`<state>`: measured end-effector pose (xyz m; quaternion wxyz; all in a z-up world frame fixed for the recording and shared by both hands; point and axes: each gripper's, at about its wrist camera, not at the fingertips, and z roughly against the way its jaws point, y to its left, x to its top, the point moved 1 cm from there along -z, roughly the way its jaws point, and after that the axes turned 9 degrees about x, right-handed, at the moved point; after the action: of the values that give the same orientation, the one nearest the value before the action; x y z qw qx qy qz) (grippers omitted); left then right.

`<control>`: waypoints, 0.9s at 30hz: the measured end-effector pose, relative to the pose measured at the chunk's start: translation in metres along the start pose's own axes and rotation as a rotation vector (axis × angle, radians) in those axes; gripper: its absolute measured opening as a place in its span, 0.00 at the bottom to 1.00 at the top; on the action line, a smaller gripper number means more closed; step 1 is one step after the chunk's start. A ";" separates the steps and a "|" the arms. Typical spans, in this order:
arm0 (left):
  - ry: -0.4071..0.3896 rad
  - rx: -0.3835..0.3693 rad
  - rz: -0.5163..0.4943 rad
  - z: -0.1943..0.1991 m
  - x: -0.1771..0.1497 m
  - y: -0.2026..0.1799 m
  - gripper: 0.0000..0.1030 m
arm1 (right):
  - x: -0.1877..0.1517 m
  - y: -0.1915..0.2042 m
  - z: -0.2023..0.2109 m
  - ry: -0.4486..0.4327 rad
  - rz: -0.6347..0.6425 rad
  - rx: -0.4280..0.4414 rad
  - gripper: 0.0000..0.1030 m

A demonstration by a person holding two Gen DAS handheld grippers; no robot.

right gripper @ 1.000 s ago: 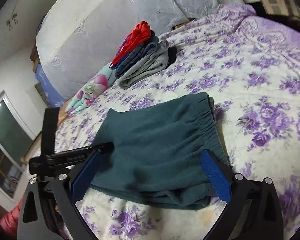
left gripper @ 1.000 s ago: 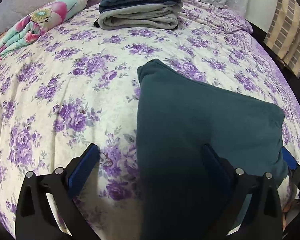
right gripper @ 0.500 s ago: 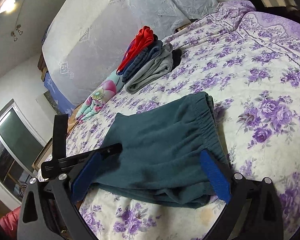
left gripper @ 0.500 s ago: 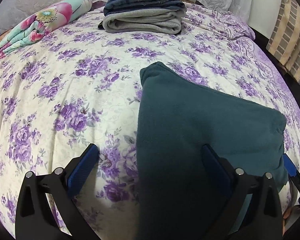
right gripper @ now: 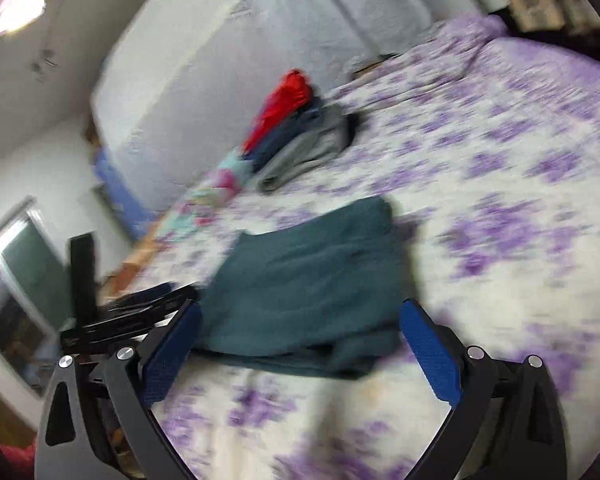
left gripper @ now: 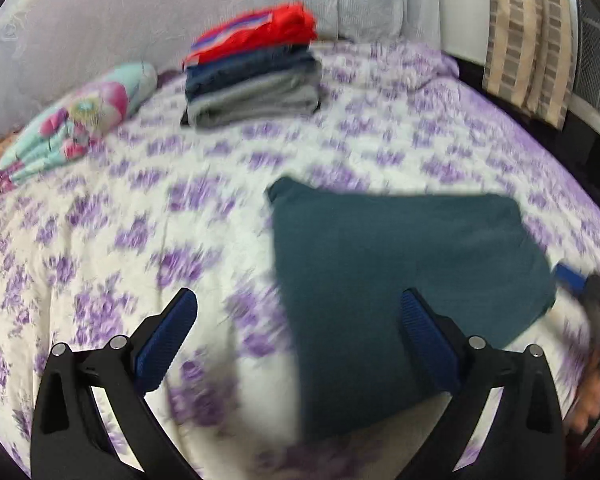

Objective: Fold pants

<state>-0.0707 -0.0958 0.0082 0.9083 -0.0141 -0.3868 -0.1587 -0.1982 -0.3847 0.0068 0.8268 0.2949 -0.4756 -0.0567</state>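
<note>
Folded dark teal pants (left gripper: 396, 276) lie flat on the purple-flowered bedspread (left gripper: 140, 208). My left gripper (left gripper: 300, 332) hovers open at the pants' near left edge, its right finger over the cloth and its left finger over the bedspread, holding nothing. In the right wrist view the same pants (right gripper: 312, 284) lie just beyond my right gripper (right gripper: 300, 336), which is open and empty. The right gripper's blue tip (left gripper: 572, 276) shows at the pants' right side in the left wrist view. The left gripper's black frame (right gripper: 128, 312) sits left of the pants. Both views are motion-blurred.
A stack of folded clothes (left gripper: 256, 76), red on top, then denim and grey, stands at the far side of the bed. A floral pillow (left gripper: 80, 120) lies left of it. A striped curtain (left gripper: 528, 36) hangs at the far right. A person's hand (left gripper: 592, 396) shows at the right edge.
Both grippers have pulled back and risen from the pants, so more of the bed and wall shows. The pants lie still. Both stay open.
</note>
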 end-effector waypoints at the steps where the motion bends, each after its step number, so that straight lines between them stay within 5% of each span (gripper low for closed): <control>1: 0.055 -0.017 0.007 -0.011 -0.005 0.008 0.95 | 0.002 0.001 0.003 -0.005 -0.001 -0.034 0.97; 3: 0.129 -0.101 0.041 -0.030 -0.014 0.022 0.96 | 0.007 0.002 0.002 0.003 -0.003 -0.101 0.97; 6: 0.149 -0.184 0.104 -0.038 -0.014 0.034 0.96 | 0.014 0.007 -0.026 0.108 0.104 -0.331 0.97; 8: 0.147 -0.171 0.090 -0.040 -0.008 0.034 0.96 | 0.008 -0.004 -0.063 0.286 0.171 -0.482 0.97; 18: 0.111 -0.265 0.093 -0.056 0.039 0.042 0.96 | 0.049 0.011 -0.092 0.301 0.265 -0.512 0.97; 22: 0.176 -0.339 0.141 -0.086 0.036 0.039 0.96 | 0.041 0.009 -0.113 0.330 0.288 -0.540 0.97; 27: 0.139 -0.306 0.073 -0.085 0.033 0.026 0.96 | 0.038 0.002 -0.115 0.318 0.265 -0.526 0.97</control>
<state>0.0180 -0.0925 -0.0248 0.9252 -0.1551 -0.2937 -0.1835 -0.0841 -0.3472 -0.0059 0.9386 0.0120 -0.3441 -0.0227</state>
